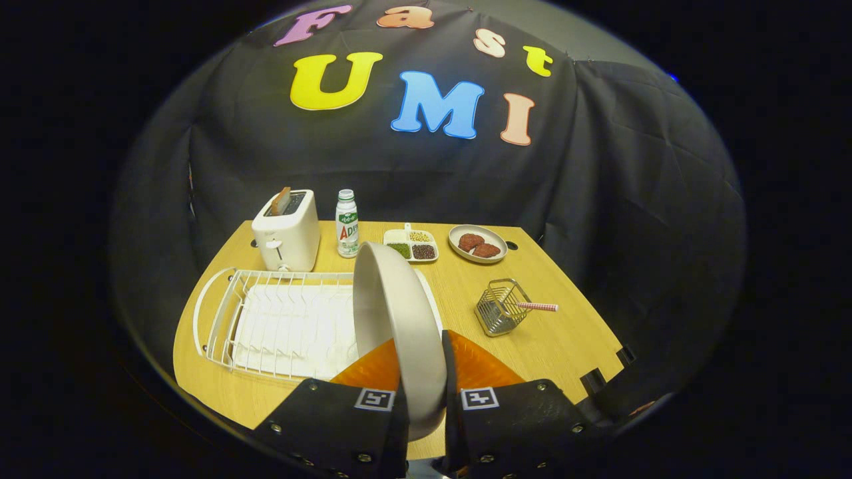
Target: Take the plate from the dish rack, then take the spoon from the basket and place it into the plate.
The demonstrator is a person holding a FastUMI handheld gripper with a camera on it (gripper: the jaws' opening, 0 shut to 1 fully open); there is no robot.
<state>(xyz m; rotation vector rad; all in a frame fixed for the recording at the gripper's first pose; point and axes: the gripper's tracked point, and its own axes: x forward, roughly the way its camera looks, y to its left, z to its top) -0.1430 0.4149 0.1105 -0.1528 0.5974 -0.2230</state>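
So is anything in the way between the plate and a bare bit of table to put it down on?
Nothing visible blocks it. The gripper is shut on the plate, held on edge above the dish rack. Bare table lies just beside it, short of the wire basket holding the spoon.

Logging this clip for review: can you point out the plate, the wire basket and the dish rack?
plate (393,299): gripper view, on its pale underside, clamped on edge between the fingers of the gripper (424,372).
wire basket (500,309): gripper view, on its wire side wall.
dish rack (226,313): gripper view, on its white wire frame.
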